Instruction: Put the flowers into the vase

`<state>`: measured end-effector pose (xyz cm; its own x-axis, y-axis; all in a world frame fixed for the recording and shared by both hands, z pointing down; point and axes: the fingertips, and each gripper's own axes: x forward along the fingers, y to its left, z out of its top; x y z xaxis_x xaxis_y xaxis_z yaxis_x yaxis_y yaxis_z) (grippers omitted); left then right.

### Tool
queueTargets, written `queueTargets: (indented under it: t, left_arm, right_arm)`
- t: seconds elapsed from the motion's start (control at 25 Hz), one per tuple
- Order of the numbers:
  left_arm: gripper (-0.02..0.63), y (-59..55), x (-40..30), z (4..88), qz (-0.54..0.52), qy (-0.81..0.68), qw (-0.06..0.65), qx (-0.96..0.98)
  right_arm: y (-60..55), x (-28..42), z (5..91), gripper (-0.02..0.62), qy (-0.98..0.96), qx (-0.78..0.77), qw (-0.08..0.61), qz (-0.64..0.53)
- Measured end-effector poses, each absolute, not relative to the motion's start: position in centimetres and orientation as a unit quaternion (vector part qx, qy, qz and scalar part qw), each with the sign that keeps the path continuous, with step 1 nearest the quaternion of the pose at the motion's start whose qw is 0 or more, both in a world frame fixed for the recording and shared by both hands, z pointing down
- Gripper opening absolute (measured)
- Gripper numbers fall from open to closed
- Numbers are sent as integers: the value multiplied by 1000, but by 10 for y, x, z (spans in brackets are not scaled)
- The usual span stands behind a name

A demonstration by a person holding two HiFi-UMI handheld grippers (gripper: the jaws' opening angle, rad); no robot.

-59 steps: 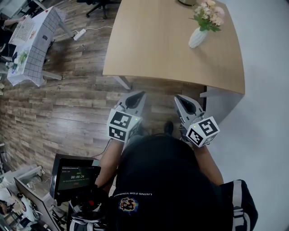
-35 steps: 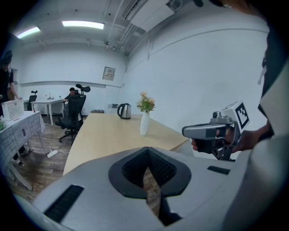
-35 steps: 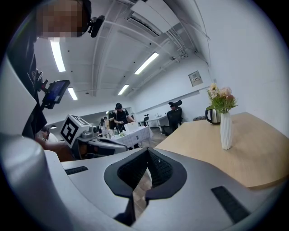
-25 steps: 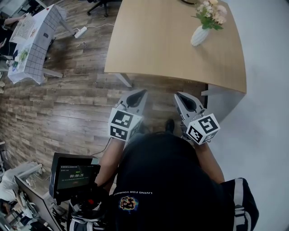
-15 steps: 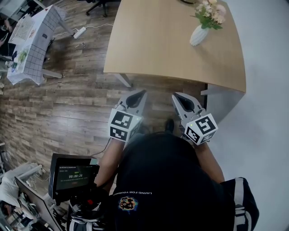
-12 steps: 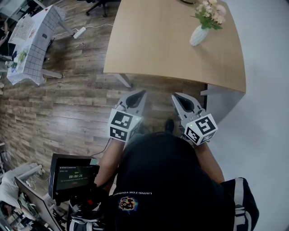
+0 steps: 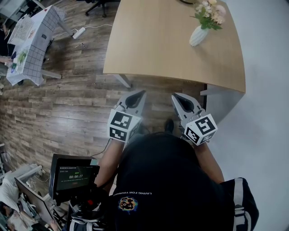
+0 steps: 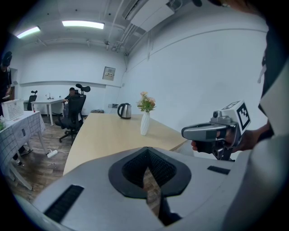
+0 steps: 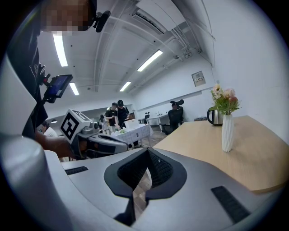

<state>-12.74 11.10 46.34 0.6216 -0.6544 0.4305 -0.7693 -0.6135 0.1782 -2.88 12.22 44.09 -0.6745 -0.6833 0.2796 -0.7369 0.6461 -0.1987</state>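
Observation:
A white vase (image 7: 198, 36) stands near the far right corner of the wooden table (image 7: 158, 45), with pink and cream flowers (image 7: 208, 12) standing in it. The vase (image 8: 144, 123) and flowers (image 8: 146, 103) also show in the left gripper view, and the vase (image 9: 227, 132) with its flowers (image 9: 224, 101) in the right gripper view. My left gripper (image 7: 139, 94) and right gripper (image 7: 177, 97) hang side by side over the floor, short of the table's near edge and far from the vase. Both are shut with nothing between their jaws.
A kettle (image 8: 124, 110) sits on the table beyond the vase. A white wall (image 7: 266, 90) runs along the right. On the left stand a cloth-covered table (image 7: 31, 40), a power strip (image 7: 79, 33) on the wood floor, and office chairs with people (image 9: 115, 115) further back.

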Motion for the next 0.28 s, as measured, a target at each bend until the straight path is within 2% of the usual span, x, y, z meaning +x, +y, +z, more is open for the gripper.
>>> queueTargets:
  t: [0.28]
  left_arm:
    - [0,111,-128,464,164,-404,176,883]
  right_arm:
    - [122,-28,441,17,-902,394,92,148]
